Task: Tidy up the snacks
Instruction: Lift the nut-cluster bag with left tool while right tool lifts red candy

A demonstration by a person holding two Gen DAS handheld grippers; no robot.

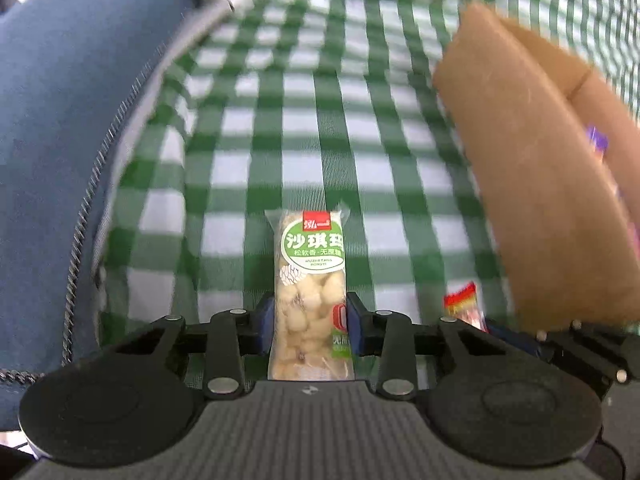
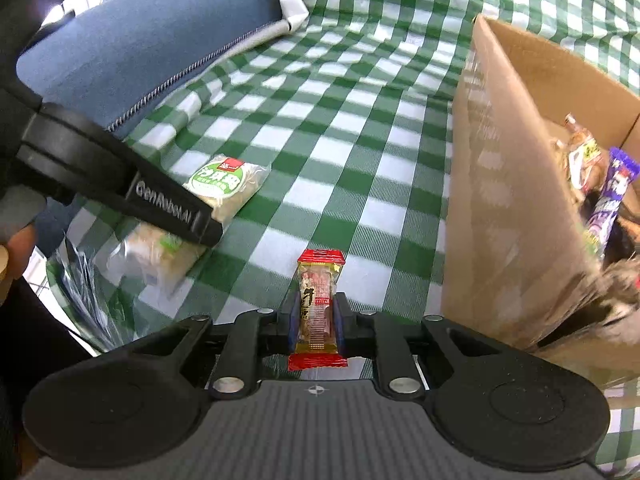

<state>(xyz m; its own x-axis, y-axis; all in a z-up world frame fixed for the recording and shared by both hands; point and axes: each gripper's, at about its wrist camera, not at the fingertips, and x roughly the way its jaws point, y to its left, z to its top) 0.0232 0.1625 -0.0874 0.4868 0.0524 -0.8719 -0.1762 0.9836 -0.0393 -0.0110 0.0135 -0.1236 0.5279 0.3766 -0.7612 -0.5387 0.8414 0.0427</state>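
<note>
Snack (image 1: 310, 292) clamped between left gripper (image 1: 311, 324) pads (lengthwise, tip protruding forward).

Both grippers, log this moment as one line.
left gripper: shut on green-label snack | right gripper: shut on red-ended snack | cardboard box: open, snacks inside, to the right

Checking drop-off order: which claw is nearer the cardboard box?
Right. The right claw, shut on a red snack, sits just beside the box. The left claw, gripping a green-label snack, is further out, beyond the right one.
</note>
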